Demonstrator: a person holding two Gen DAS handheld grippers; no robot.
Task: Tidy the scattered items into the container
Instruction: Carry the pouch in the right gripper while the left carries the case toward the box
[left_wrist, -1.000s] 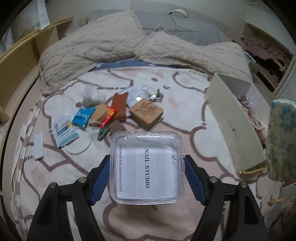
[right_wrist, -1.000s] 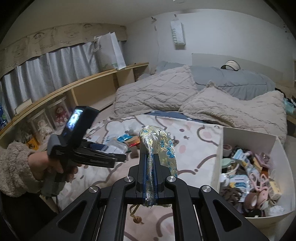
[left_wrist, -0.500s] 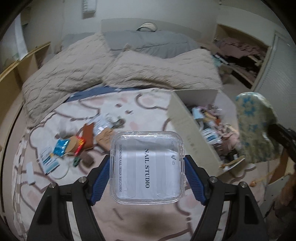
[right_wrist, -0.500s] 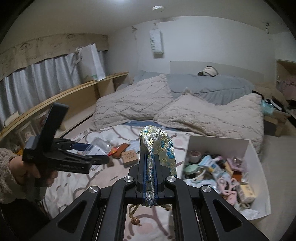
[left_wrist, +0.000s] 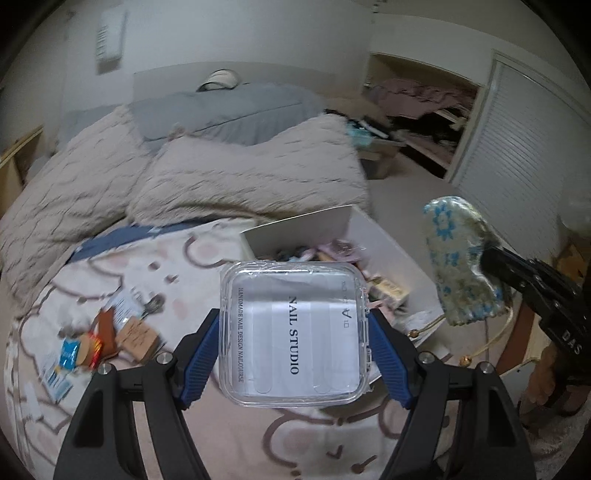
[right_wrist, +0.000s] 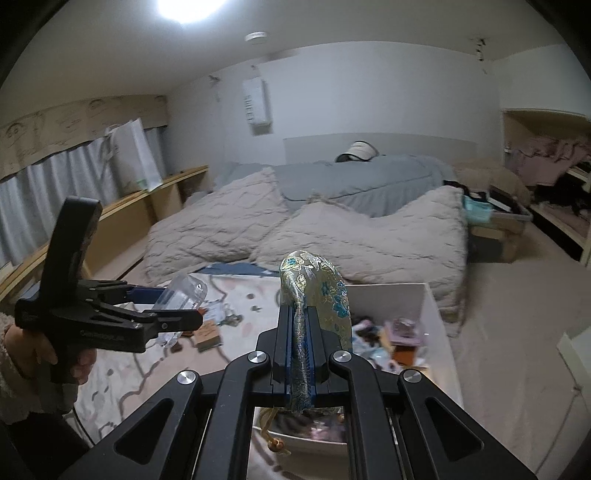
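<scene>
Scattered items (left_wrist: 99, 339) motion-blurred; white box (right_wrist: 432, 317) contents indistinct, near wall hidden.

Clear glossy plastic is seen in the case (left_wrist: 291, 328), a printed paper insert inside. Woven brocade cloth with a metallic sheen forms the pouch (right_wrist: 314, 291). Ribbed blue pads (left_wrist: 386, 360) are set on matt black arms. The pillows (right_wrist: 354, 236) are of textured, fuzzy cloth.

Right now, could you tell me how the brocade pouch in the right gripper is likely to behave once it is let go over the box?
The brocade pouch looks soft: it droops over the right gripper, so it will probably crumple on landing. Its drawstring cords dangle and might snag the white box rim. It seems light and unlikely to break.
</scene>
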